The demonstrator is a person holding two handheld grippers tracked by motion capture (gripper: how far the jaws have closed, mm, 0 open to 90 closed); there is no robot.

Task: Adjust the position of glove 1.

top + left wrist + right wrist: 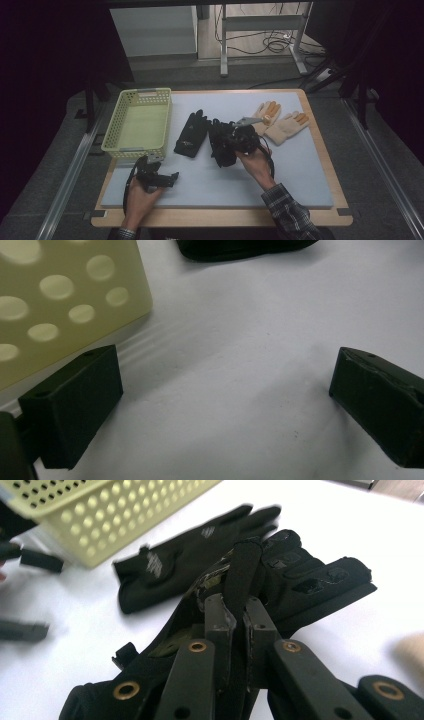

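my right gripper is clamped on a padded black glove, lifted mid-carry; next i swing it left into the yellow basket. left gripper waits released.

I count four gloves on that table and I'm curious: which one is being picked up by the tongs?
The padded black glove, pinched in the right tongs. The plain black glove lies flat beside the basket, and the two beige orange-tipped gloves lie untouched at the far right.
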